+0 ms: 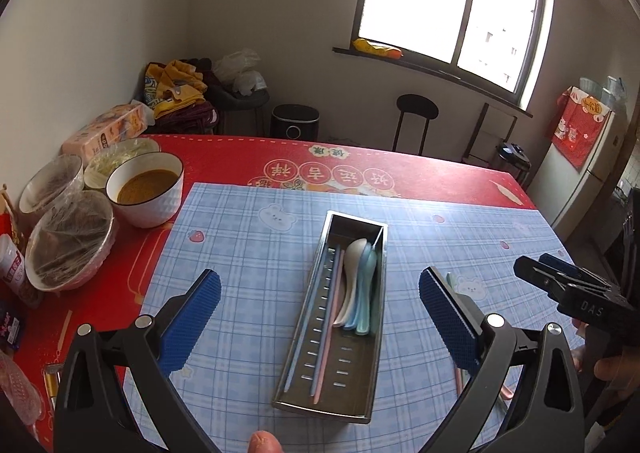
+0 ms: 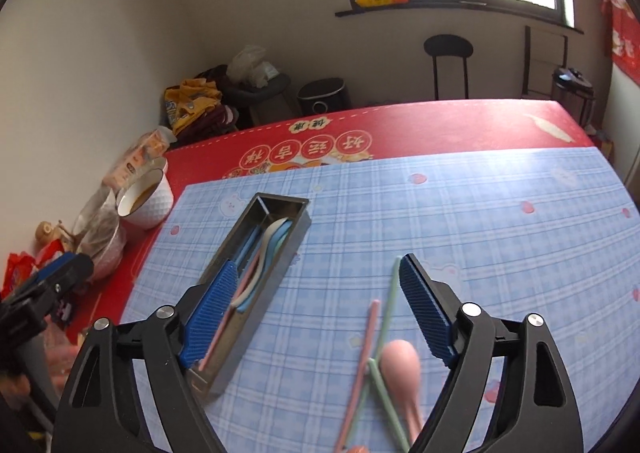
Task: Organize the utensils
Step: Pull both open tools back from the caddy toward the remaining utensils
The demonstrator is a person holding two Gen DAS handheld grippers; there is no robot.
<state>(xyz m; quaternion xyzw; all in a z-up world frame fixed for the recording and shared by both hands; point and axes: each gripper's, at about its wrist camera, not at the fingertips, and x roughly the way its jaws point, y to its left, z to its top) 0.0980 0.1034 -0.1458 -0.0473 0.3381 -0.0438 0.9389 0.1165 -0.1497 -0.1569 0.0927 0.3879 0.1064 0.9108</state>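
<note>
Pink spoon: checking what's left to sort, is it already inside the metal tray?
No, the pink spoon lies on the blue checked mat, beside the metal tray.

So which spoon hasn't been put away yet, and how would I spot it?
Find the blue checked mat on the red table. Right of the metal utensil tray, loose chopsticks lie crossed, and the pink spoon rests among them. It is the only spoon outside the tray, whose spoons are white and blue.
</note>
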